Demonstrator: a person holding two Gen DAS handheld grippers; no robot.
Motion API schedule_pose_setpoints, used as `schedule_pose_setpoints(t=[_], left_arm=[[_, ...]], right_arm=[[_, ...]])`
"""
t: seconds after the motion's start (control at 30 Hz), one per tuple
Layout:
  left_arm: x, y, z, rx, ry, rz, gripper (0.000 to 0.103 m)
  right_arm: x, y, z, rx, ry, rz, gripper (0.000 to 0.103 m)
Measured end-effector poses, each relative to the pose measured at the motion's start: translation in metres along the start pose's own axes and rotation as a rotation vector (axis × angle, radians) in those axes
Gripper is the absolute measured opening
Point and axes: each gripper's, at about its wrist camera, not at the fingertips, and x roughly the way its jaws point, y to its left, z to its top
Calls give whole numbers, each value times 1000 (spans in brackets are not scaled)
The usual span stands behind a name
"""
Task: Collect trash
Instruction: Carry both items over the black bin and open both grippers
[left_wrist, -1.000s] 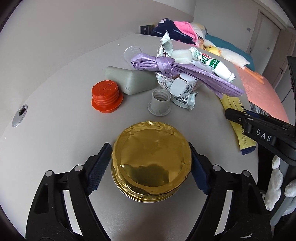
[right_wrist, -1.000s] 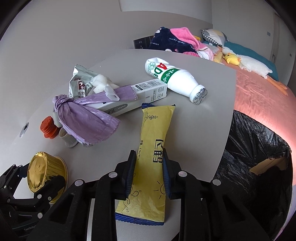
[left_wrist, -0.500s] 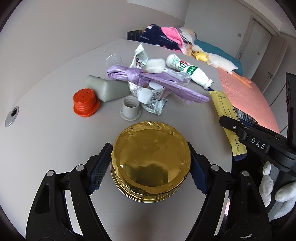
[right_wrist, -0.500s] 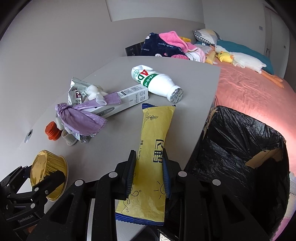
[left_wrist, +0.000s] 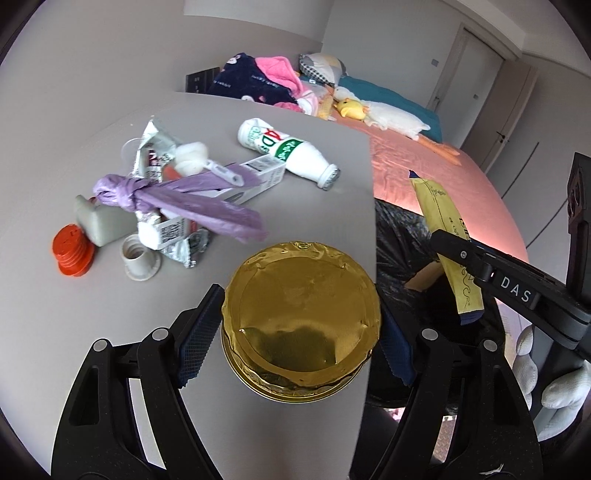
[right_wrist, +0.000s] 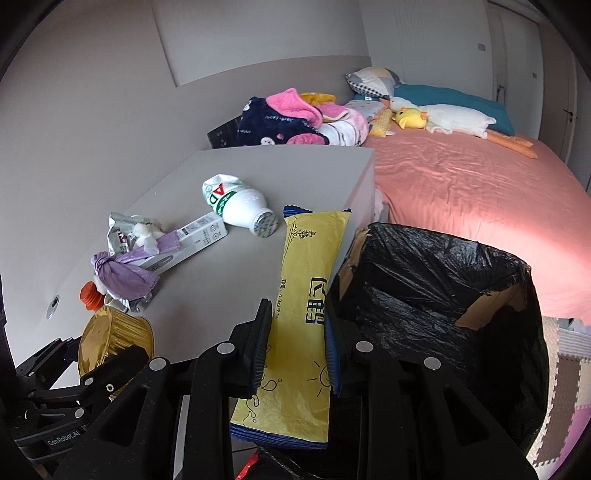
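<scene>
At the table's right edge, the left gripper (left_wrist: 301, 332) clamps a gold foil cup (left_wrist: 301, 325) and the right gripper (right_wrist: 297, 339) a yellow wrapper (right_wrist: 306, 317), best released squarely above the black-lined bin (right_wrist: 436, 295).

Soft, even daylight fills the room, with faint shadows. The gold foil cup (left_wrist: 301, 328) throws bright glare, and the pink bedspread (right_wrist: 461, 192) glows. Both fisheye views bend strongly, with black corners; focus is sharp.

One bottle (left_wrist: 286, 153), two caps (left_wrist: 72, 251)
</scene>
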Motion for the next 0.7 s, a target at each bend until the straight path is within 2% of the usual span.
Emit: schedule_pose_setpoints(t=[0.4, 0.67, 0.7], left_arm=[[29, -54, 16, 100, 46, -142, 76], [46, -83, 26, 100, 91, -322, 76], [49, -87, 26, 104, 101, -346, 82]], right_arm=[[-18, -62, 0, 109, -24, -69, 28], [-31, -101, -1, 204, -41, -103, 28], [-34, -107, -1, 224, -50, -110, 28]])
